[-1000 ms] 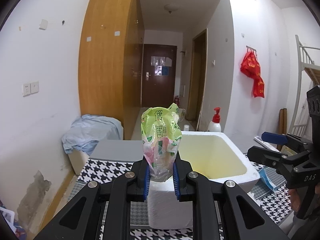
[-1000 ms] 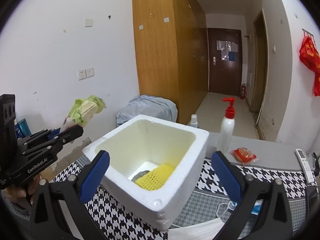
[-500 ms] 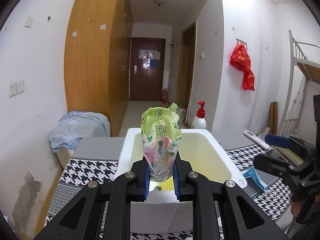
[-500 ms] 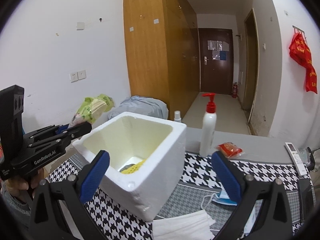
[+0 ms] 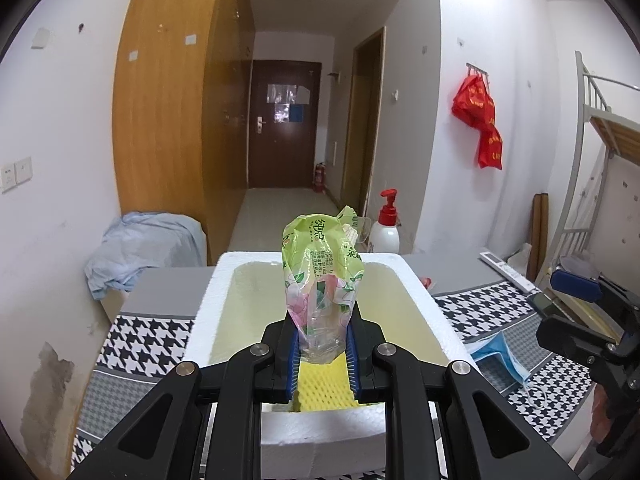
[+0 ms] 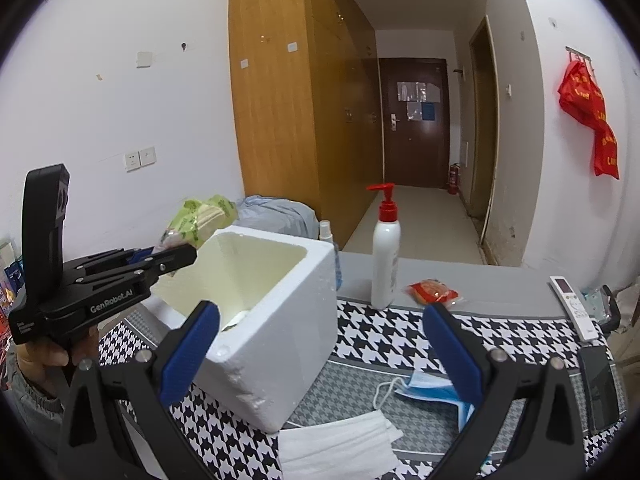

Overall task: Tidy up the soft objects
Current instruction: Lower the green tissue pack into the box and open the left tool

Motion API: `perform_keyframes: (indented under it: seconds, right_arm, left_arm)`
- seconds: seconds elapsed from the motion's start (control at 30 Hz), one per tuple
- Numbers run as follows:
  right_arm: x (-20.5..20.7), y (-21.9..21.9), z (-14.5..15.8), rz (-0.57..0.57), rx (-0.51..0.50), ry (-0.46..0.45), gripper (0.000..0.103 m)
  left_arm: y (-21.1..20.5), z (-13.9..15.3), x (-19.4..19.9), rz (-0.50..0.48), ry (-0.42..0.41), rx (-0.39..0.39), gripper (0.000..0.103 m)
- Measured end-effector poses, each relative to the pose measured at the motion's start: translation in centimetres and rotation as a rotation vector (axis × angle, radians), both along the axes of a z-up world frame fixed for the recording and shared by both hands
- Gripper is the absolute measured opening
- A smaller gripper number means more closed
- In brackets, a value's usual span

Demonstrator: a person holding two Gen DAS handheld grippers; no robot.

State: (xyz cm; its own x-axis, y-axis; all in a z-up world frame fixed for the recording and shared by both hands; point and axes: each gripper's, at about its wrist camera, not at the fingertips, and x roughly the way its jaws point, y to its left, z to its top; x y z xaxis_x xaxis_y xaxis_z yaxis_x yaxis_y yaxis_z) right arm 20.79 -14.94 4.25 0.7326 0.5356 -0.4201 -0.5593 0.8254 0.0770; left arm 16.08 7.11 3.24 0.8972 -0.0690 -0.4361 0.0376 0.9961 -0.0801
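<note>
The left gripper is clamped on the lower end of a green packet, which stands upright between its blue pads. A second ago the foam box lay ahead and to the right of this gripper; now the gripper sits over the box's near rim, the packet above the open cavity. A yellow mesh on the box floor shows directly below the jaws. To the right of the box, a blue mask lies on the houndstooth cloth.

The right gripper has its jaws spread wide with nothing between them. The box, earlier centred between them, has shifted left, behind the left pad. A white mask lies below the jaws, and a pump bottle and red packet stand beyond.
</note>
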Motion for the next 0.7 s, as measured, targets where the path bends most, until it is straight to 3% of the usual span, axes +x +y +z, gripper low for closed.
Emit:
perform_keyframes:
  seconds: [0.37,0.43,0.47,0.53,0.57,0.6,0.7]
  right_arm:
    - [-0.1,-1.0,0.0,-0.017,0.010,0.003,0.103]
    - [-0.1,-1.3,0.0,-0.021,0.017,0.001,0.103]
    - [-0.1,-1.4,0.1,-0.022,0.019,-0.001,0.103]
    - [-0.1,-1.5,0.1,-0.022,0.023,-0.002,0.103]
    - [-0.2,-1.6,0.1,-0.022,0.023,-0.002,0.103]
    - [-0.2,-1.6,0.2,-0.022,0.025,-0.002,0.103]
    - [-0.2,-1.6,0.1,-0.021,0.025,-0.002,0.103]
  left_arm:
    - [-0.3,-0.5,2.0,0.005,0.053,0.013,0.021]
    - [-0.4,-0.6,2.1,0.007,0.059,0.014,0.026]
    - [-0.4,-0.7,2.2,0.011,0.064,0.022,0.030]
    - [-0.7,-0.6,2.2,0.013,0.062,0.029,0.048]
    - [-0.8,-0.6,2.1,0.015,0.056,0.028,0.071]
    - [-0.8,-0.4,1.8,0.027,0.040,0.030,0.082]
    - [-0.9,0.0,1.2,0.037,0.005,0.030,0.087]
